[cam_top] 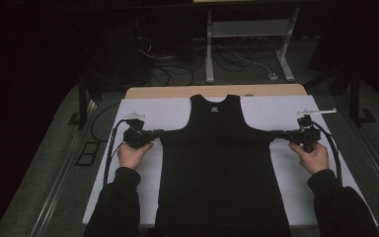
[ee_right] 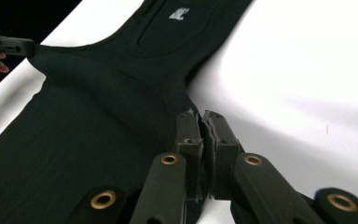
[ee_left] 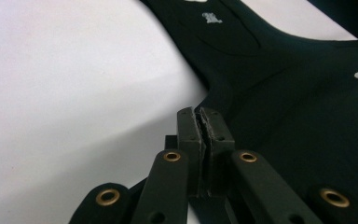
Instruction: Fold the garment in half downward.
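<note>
Holding a black tank top (cam_top: pixel 224 163) stretched flat on a white table sheet (cam_top: pixel 172 111).
The left gripper (cam_top: pixel 157 133) and the right gripper (cam_top: pixel 275 133) each have jaws pinched closed on the fabric's side edge, just below an armhole.

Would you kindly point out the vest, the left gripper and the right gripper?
vest (cam_top: pixel 222 168): high view, middle of its body.
left gripper (cam_top: pixel 159 133): high view, its shut jaw tips.
right gripper (cam_top: pixel 273 133): high view, its shut jaw tips.

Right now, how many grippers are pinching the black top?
2. The left gripper pinches the top at its left side under the armhole; the right gripper pinches its right side, straight across.
</note>
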`<state>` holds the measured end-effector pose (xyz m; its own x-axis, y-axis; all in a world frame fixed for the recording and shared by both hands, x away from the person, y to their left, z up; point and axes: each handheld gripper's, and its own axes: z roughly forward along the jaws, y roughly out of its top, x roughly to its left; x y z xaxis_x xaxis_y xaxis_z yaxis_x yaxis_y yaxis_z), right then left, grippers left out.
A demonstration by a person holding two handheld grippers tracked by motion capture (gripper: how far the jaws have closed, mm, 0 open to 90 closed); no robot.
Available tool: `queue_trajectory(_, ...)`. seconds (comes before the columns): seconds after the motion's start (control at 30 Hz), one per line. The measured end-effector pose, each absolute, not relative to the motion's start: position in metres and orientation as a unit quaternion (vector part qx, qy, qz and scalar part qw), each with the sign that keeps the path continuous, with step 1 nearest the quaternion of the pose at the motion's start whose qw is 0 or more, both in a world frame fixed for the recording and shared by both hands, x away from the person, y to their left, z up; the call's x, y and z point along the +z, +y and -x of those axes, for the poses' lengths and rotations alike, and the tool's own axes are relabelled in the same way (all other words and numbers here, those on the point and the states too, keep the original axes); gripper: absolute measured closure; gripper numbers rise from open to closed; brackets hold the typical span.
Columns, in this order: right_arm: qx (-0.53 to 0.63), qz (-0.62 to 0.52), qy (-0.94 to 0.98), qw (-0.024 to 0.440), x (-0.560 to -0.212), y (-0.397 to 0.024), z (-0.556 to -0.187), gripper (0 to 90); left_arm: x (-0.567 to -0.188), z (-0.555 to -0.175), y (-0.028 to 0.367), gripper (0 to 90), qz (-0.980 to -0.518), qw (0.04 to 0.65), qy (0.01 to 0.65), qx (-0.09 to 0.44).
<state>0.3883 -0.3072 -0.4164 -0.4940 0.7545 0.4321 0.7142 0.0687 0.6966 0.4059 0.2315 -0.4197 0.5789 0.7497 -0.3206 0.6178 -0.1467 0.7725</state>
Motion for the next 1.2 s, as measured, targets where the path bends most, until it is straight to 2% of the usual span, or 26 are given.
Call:
queue_trajectory(0.63, 0.471, -0.506, 0.722, -0.004, -0.413, -0.312, -0.367, 83.8, -0.415, -0.378, 0.240, 86.4, -0.747, 0.486, 0.453, 0.039)
queue_trajectory(1.2, 0.458, -0.504, 0.732, -0.014, -0.413, -0.315, -0.347, 83.7, -0.417, -0.356, 0.238, 86.4, -0.764, 0.458, 0.455, 0.020)
